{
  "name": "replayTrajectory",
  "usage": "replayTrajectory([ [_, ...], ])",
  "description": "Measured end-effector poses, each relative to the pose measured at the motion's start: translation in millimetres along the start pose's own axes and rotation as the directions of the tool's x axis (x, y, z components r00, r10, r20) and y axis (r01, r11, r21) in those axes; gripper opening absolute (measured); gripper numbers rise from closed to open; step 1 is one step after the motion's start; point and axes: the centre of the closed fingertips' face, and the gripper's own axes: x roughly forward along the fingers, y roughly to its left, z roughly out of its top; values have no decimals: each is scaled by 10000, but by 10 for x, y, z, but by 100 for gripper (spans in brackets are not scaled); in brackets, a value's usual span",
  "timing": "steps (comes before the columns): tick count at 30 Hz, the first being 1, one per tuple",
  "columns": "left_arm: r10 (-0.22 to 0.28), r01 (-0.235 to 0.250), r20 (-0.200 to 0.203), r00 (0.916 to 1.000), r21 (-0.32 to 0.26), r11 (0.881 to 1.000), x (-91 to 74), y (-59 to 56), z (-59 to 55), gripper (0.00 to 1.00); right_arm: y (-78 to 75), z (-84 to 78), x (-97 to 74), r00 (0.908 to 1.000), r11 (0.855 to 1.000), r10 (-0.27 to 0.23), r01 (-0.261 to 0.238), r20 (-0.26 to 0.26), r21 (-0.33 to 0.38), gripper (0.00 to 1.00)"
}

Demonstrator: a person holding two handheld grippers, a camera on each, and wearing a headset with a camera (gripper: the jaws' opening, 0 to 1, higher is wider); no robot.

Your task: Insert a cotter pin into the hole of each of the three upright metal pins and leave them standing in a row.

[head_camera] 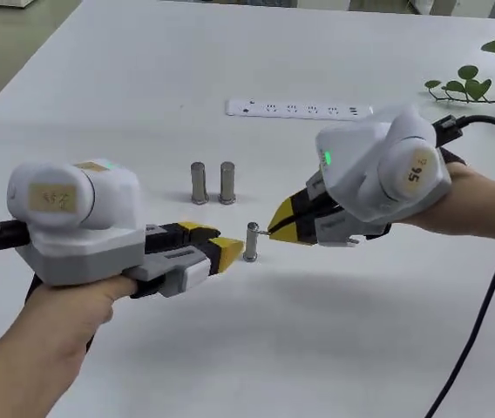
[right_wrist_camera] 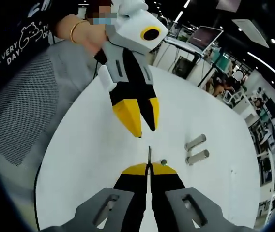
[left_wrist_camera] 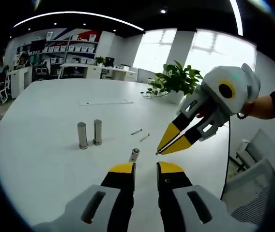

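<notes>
The front pin (head_camera: pixel 252 241) stands just ahead of the left gripper (left_wrist_camera: pixel 145 168), whose jaws are parted and off it. The right gripper (head_camera: pixel 274 228) pinches a cotter (right_wrist_camera: pixel 149 157), its tip just short of that pin. No pin looks fitted yet. Two pins (head_camera: pixel 199 183) and two spare cotters (left_wrist_camera: pixel 136 131) wait beyond.

3 steel pins (head_camera: pixel 199 183) upright mid-bench: 2 side by side, 3rd pin (head_camera: pixel 251 242) alone nearer front edge. Thin cotter pin (right_wrist_camera: pixel 149 157) held in right gripper (head_camera: pixel 274 228) fingers, tip near 3rd pin. 2 loose cotter pins (left_wrist_camera: pixel 136 131) lie flat nearby.
</notes>
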Motion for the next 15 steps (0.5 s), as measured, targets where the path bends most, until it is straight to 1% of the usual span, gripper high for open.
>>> replayTrajectory([
  [5,-390,389,-17,9992,-231,9990,-13,-84,-10,11,48,162,-2,9995,9998,65,-59,294,-207,0],
  [9,-531,530,-28,9986,-322,9981,-15,-126,-17,8,72,265,-6,9989,9991,121,-101,458,-419,0],
  [12,-675,675,30,9977,-402,9969,-22,-161,-11,6,100,294,-5,9989,9977,175,-146,431,-664,0],
  [15,-813,815,67,9967,-437,9957,-35,-195,-4,3,122,309,-9,9988,9971,220,-187,437,-741,0],
])
